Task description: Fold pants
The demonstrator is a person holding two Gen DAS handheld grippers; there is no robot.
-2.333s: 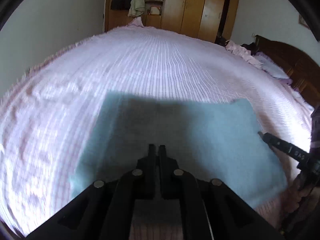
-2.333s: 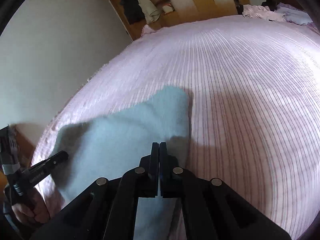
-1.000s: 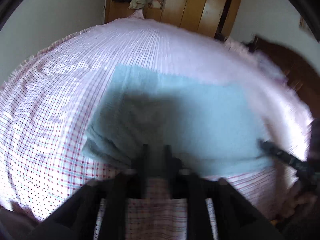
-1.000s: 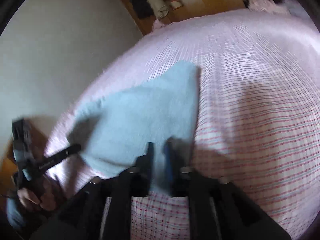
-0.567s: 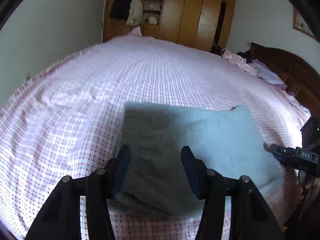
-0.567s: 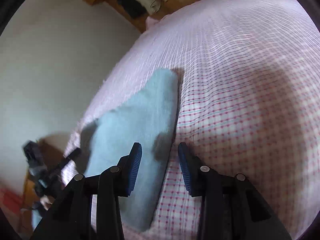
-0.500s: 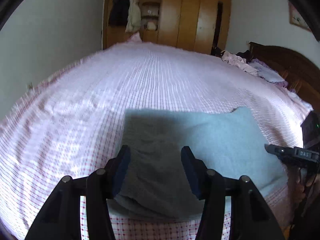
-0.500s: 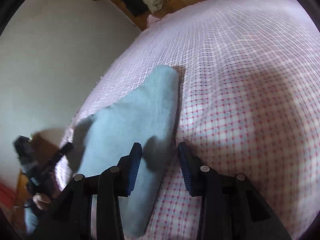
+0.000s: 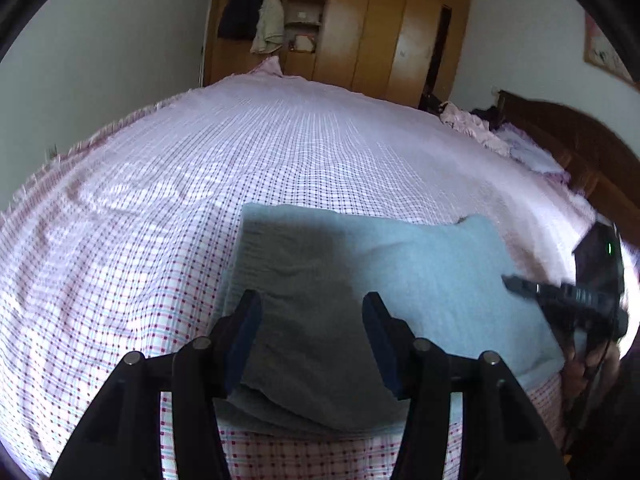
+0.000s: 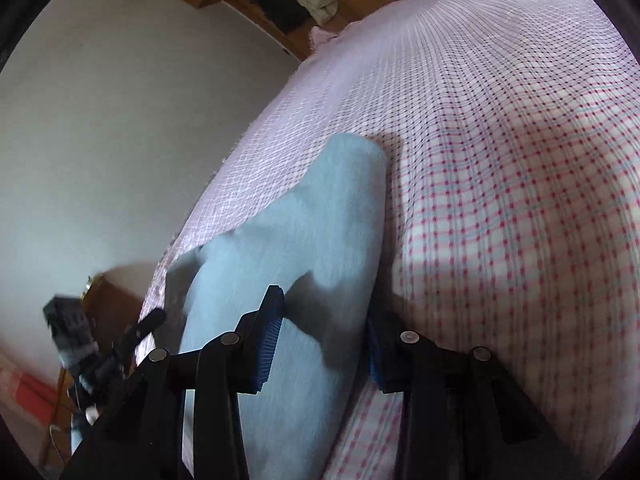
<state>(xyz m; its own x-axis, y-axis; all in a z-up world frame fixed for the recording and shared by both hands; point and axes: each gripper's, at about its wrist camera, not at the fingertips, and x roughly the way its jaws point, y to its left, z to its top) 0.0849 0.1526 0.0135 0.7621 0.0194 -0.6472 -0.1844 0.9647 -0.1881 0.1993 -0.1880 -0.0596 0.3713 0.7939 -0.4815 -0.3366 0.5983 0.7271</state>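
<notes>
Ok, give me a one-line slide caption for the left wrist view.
Left gripper open above folded light-blue pants on a checked bedspread.

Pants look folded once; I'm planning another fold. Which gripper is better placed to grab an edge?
Probably the left gripper: open, its fingers straddle the near corner of the pants. The right gripper, also open, sits along their side edge.

folded pants (image 9: 400, 280) lie on the bed (image 9: 280, 152) near its front edge, wardrobe (image 9: 360, 32) behind, headboard (image 9: 580, 148) off right
</notes>
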